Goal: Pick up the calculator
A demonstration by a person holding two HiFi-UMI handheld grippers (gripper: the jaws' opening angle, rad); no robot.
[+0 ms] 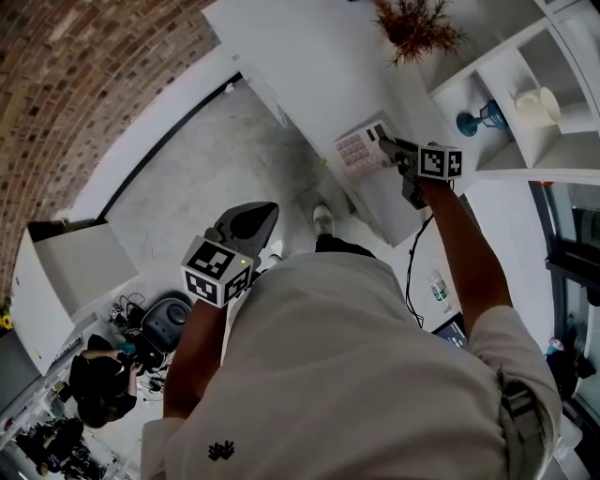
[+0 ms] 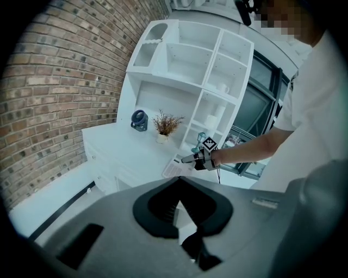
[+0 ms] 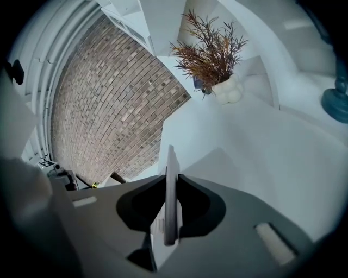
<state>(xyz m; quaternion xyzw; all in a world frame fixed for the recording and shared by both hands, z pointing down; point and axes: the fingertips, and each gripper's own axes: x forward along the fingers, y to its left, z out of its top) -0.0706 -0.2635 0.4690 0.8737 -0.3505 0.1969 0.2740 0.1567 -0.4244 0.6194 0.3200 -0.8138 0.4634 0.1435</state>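
Note:
The calculator point(image 1: 361, 147) is a pale slab with rows of pinkish keys, lifted just above the white desk point(image 1: 309, 66). My right gripper point(image 1: 382, 142) is shut on its near edge. In the right gripper view the calculator point(image 3: 171, 157) stands edge-on, pinched between the jaws of the right gripper point(image 3: 172, 177). The left gripper view shows the calculator point(image 2: 173, 168) hanging from the right gripper point(image 2: 187, 159) over the desk's corner. My left gripper point(image 1: 261, 212) hangs low over the floor, away from the desk, with jaws together and nothing in them; its tips point(image 2: 179, 179) meet.
A dried plant in a white pot point(image 1: 412, 23) stands at the back of the desk. White shelves point(image 1: 562, 141) to the right hold a blue goblet point(image 1: 478, 119) and a white cup point(image 1: 536, 105). A black cable point(image 1: 412, 272) hangs off the desk. A brick wall point(image 2: 54, 98) is on the left.

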